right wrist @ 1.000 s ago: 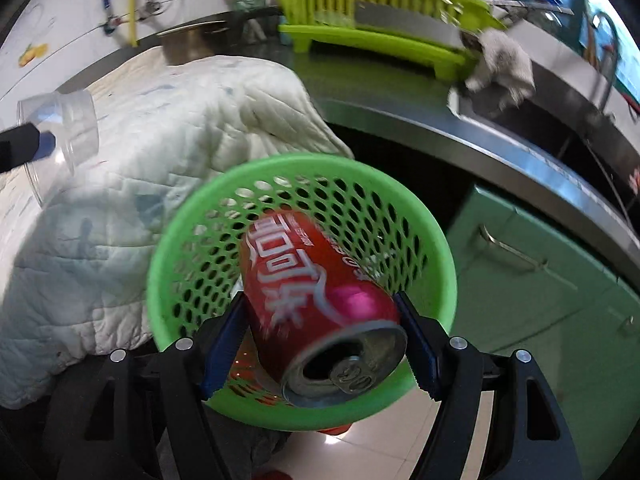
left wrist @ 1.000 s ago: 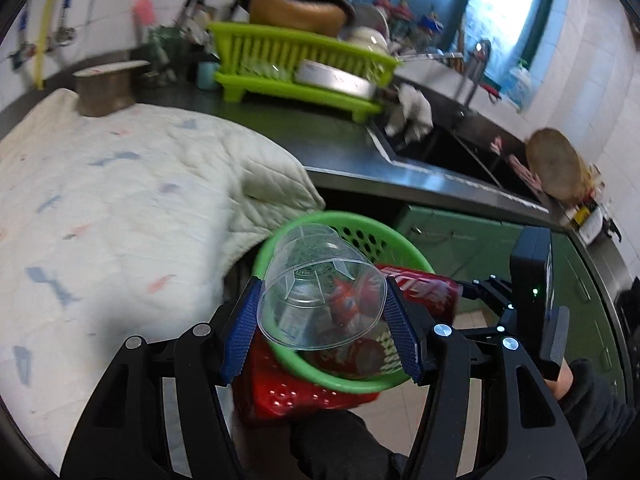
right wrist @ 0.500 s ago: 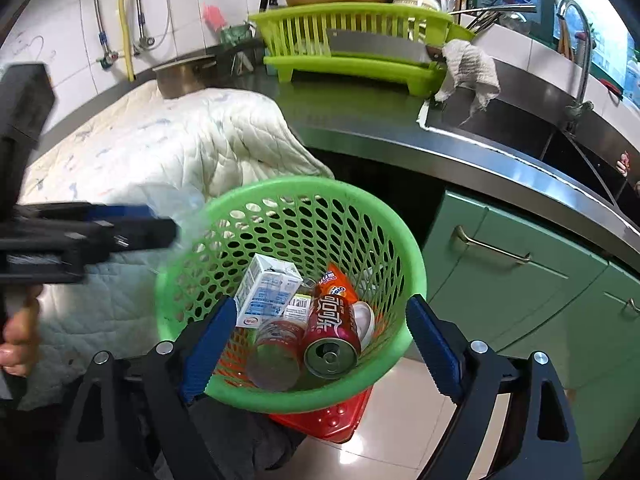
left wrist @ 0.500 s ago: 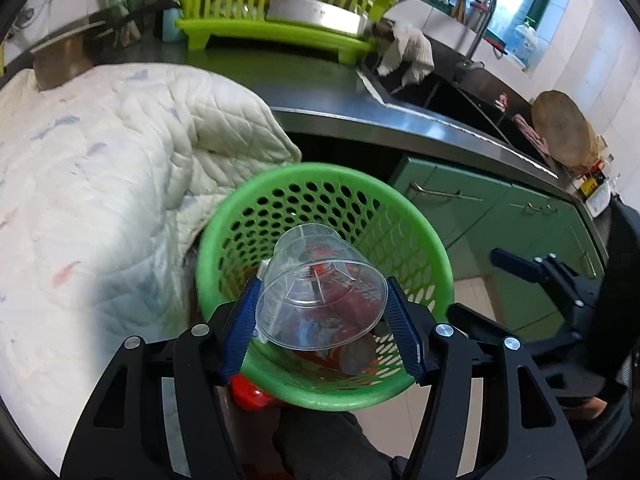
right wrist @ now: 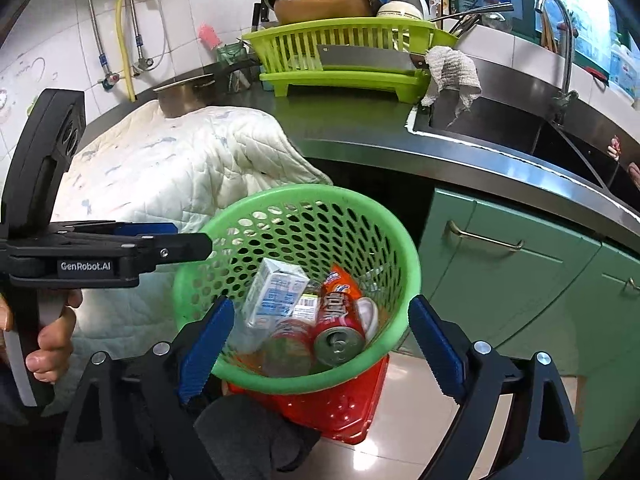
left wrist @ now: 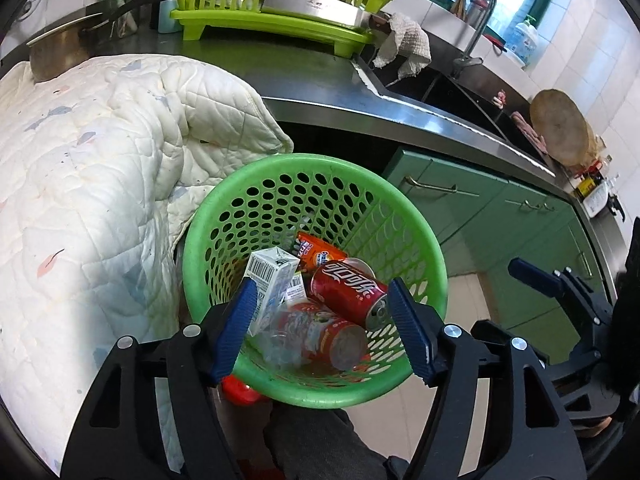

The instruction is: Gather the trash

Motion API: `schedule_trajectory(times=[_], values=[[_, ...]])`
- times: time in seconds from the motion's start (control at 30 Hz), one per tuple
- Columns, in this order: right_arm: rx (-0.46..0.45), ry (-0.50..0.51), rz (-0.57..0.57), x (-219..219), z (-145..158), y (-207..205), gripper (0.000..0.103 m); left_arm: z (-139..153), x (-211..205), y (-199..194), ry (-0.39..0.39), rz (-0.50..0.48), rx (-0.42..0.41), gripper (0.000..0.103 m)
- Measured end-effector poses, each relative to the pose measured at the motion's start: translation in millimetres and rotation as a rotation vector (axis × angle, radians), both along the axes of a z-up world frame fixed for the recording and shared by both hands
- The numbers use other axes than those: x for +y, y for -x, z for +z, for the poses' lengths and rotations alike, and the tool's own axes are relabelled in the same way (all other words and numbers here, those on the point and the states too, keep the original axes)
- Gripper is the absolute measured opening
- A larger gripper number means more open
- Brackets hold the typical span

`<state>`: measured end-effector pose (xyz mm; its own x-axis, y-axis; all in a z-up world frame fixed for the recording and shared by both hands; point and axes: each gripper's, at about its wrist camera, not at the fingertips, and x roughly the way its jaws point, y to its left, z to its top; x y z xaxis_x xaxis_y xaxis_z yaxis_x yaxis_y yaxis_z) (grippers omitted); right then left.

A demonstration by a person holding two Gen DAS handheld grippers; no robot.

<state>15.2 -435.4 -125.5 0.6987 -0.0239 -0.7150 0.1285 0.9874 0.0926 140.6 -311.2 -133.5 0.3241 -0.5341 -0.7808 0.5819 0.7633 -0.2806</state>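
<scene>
left wrist view: the left tongs (left wrist: 320, 322) hang over the near rim of a green perforated basket (left wrist: 400, 216), their blue pads spread and still opening, with nothing pinched between them. just beyond the tips, inside the basket, lies the collected trash: a red cola can (left wrist: 347, 294) on its side, a white drink carton (left wrist: 270, 280) leaning by the left pad, an orange snack wrapper (left wrist: 318, 252) behind the can, and a clear plastic cup (left wrist: 280, 344) lying over another red can (left wrist: 332, 340). a red crate (left wrist: 240, 390) shows under the basket. to the left of the tongs a white quilted cover (left wrist: 100, 168) drapes over the tabletop (left wrist: 320, 80). farther ahead stand a lime dish rack (left wrist: 276, 4) and a sink (left wrist: 452, 88); green cupboard doors (left wrist: 480, 208) lie to the right.

right wrist view: the right tongs (right wrist: 316, 348) are spread wide on either side of the same basket (right wrist: 404, 248), gripping nothing. the left tongs (right wrist: 176, 240) reach in from the left, above the basket's rim, held by a hand (right wrist: 52, 336).
</scene>
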Motion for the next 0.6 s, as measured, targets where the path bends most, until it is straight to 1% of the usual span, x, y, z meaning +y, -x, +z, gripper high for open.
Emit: schedule_trajectory(times=[0.1,0.3,0.47,0.6], values=[[-0.009,0.004,0.007,6,4,2,0.086,7,9,2,0.007,0.020,-0.011,0.071],[-0.029,0.001,0.027,22,14,3,0.088,30,37,9,0.023,0.081,-0.060,0.076],[-0.046,-0.008,0.050,39,23,0,0.088,48,64,14,0.021,0.143,-0.114,0.084],[-0.059,-0.011,0.083,57,32,-3,0.088,64,91,19,0.006,0.203,-0.166,0.087]])
